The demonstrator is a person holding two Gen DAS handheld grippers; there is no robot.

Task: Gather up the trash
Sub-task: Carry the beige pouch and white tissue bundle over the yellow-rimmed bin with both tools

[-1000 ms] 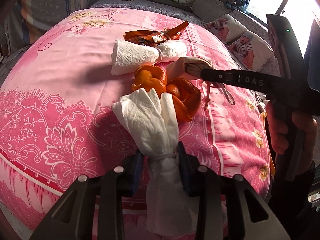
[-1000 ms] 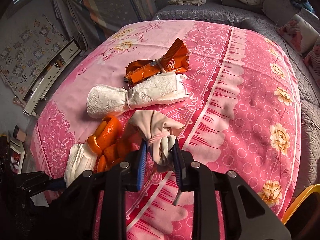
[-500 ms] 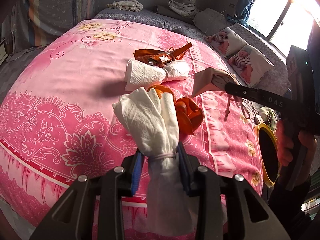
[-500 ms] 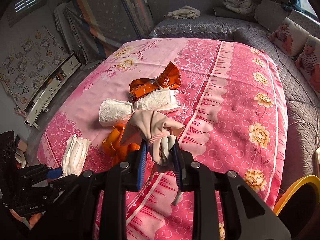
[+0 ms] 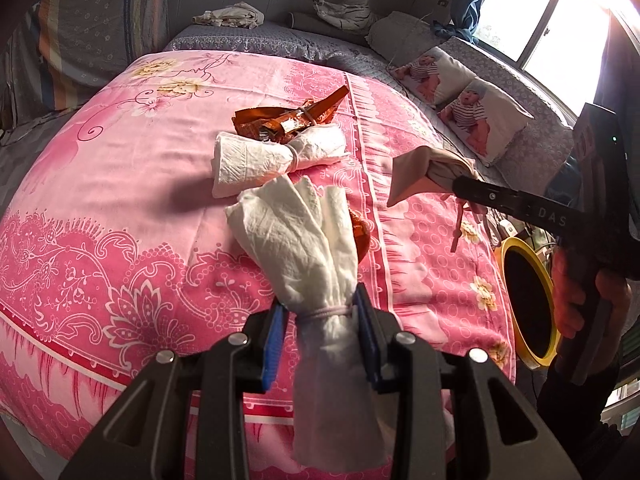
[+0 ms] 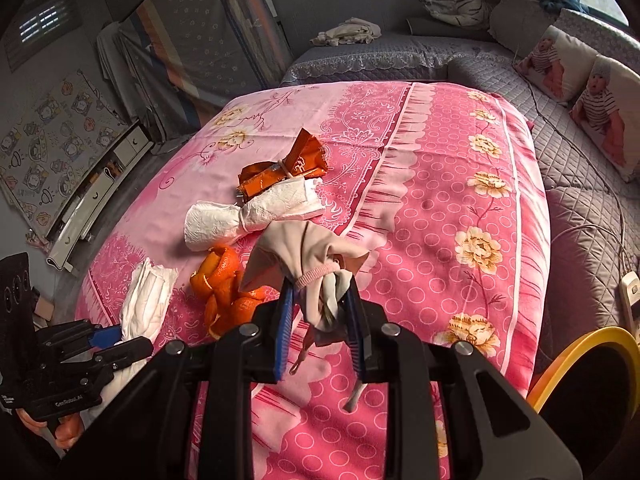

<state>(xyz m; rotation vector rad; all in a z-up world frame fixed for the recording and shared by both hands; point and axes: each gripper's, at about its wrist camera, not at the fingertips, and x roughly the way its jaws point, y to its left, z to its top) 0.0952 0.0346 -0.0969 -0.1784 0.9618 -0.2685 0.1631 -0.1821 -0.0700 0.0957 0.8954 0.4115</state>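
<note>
Holding two pieces of trash clear of the bed (image 6: 460, 208), one per hand. My left gripper (image 5: 320, 344) has its fingers pinching a white tissue bundle (image 5: 304, 240) right at the rubber band, long axis running straight out along the fingers, top fanned away from me, tail hanging below. My right gripper (image 6: 318, 320) has its fingers nearly pressed together on a beige cloth bundle (image 6: 308, 256), gripped just under its pink band, strings dangling beneath.

Key relation for the next move: the yellow-rimmed bin (image 6: 580, 380) sits off the bed's near right corner, low and to the right of the right gripper. In the left wrist view it's (image 5: 528, 300) beyond the right hand (image 5: 576, 300), so the right side is clearly nearer; I'd judge the beige bundle goes in first, the tissue has to cross over.

Still lying on the bed: a second tied tissue roll (image 6: 248, 216), an orange wrapper (image 6: 284, 170) touching it behind, and orange peel (image 6: 224, 292) just in front of that roll. So roughly two of five items in hand, none binned yet as far as I can see; bin interior is dark.
</note>
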